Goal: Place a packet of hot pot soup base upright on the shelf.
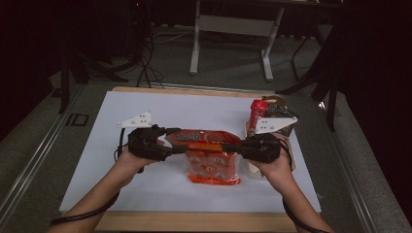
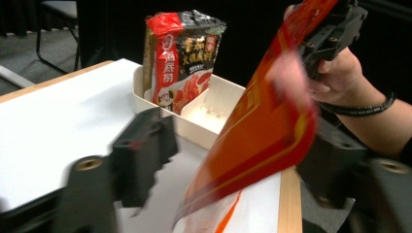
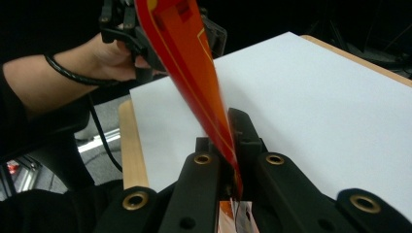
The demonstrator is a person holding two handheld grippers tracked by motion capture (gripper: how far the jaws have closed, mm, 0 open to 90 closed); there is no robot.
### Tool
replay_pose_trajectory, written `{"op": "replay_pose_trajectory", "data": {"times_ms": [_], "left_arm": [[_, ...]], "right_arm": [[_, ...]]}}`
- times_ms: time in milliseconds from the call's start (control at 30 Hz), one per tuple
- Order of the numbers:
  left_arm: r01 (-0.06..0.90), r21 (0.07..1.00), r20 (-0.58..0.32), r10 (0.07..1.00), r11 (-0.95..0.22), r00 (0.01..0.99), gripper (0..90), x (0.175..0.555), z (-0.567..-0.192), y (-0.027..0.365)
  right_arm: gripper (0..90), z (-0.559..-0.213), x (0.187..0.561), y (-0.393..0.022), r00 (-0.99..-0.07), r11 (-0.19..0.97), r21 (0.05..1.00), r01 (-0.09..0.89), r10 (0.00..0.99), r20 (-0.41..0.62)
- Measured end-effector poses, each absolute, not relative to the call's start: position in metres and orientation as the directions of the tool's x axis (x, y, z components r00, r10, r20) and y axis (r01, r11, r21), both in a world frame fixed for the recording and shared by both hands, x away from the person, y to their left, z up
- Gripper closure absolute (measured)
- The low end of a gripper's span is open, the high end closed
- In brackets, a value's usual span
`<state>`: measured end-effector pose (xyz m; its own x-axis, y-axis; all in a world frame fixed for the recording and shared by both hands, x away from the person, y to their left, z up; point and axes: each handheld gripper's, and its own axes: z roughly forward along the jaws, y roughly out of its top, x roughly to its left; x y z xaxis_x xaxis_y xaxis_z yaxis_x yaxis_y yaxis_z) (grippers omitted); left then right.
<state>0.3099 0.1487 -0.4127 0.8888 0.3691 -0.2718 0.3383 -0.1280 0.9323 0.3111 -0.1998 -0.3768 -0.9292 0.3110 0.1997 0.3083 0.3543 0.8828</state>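
above the white table (image 1: 145, 111), our right gripper (image 3: 228, 145) clamps the orange packet (image 1: 210, 155) by its top seam; our left gripper (image 2: 233, 160) stands open around it. light, limp and slick, it seems best pinched at that stiff edge.

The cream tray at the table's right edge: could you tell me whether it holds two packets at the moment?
No: the cream tray holds one upright red-and-black packet; its other compartment is bare.
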Motion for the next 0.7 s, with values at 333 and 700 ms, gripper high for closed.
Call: {"op": "replay_pose_trajectory", "data": {"times_ms": [333, 700], "left_arm": [[0.348, 0.928, -0.253, 0.458, -0.134, 0.852, 2.1, 0.303, -0.431, 0.152], [0.361, 0.913, -0.224, 0.509, -0.188, 0.831, 1.1, 0.289, -0.458, 0.168]], "right_arm": [[90.0, -0.356, 0.314, -0.204, -0.928, 0.323, 0.903, 0.282, 0.333, 0.17], [90.0, -0.317, 0.321, -0.229, -0.907, 0.243, 0.94, 0.238, 0.401, 0.126]]}}
